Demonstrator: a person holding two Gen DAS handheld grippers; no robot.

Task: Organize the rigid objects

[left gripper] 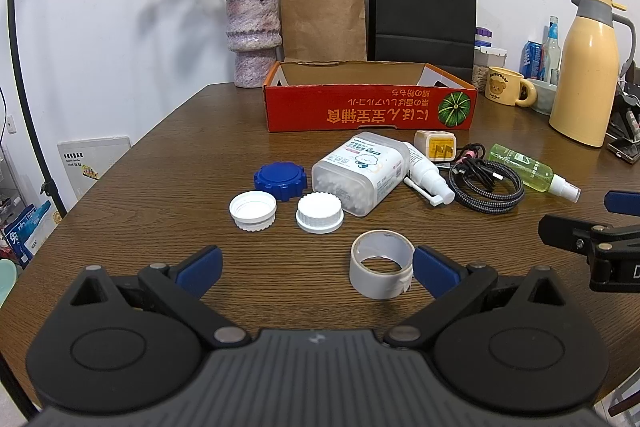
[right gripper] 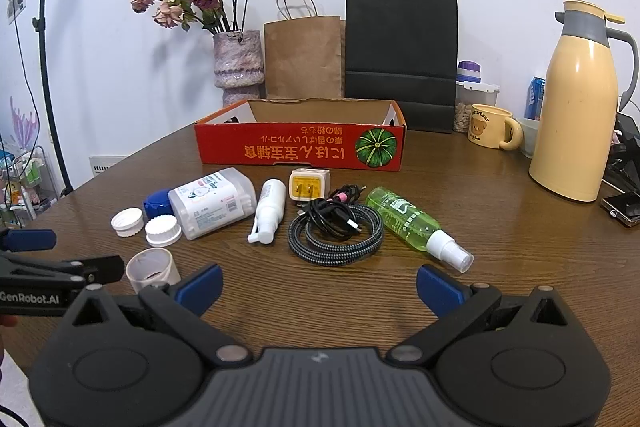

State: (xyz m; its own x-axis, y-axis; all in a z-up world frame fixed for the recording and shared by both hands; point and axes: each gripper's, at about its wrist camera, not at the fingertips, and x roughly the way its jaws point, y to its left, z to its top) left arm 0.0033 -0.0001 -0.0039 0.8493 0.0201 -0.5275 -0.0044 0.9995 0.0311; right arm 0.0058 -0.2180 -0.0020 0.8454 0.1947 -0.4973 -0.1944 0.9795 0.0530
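An open red cardboard box (left gripper: 370, 109) (right gripper: 300, 149) stands at the back of the wooden table. In front lie a blue lid (left gripper: 280, 181), two white lids (left gripper: 253, 209) (left gripper: 319, 213), a cotton swab box (left gripper: 358, 173) (right gripper: 212, 202), a white spray bottle (left gripper: 426, 173) (right gripper: 269, 211), a yellow charger (left gripper: 436, 145) (right gripper: 309, 185), coiled cables (left gripper: 486, 185) (right gripper: 336, 229), a green spray bottle (left gripper: 532, 171) (right gripper: 416, 227) and a tape roll (left gripper: 382, 263) (right gripper: 151, 269). My left gripper (left gripper: 318, 269) is open, the tape just inside its right finger. My right gripper (right gripper: 320, 289) is open and empty, near the cables.
A vase of dried roses (left gripper: 252, 35), a brown paper bag (left gripper: 322, 21) and a black bag (left gripper: 422, 7) stand behind the box. A yellow thermos (right gripper: 576, 103), a bear mug (right gripper: 490, 127), jars and a phone (right gripper: 622, 209) are at the right.
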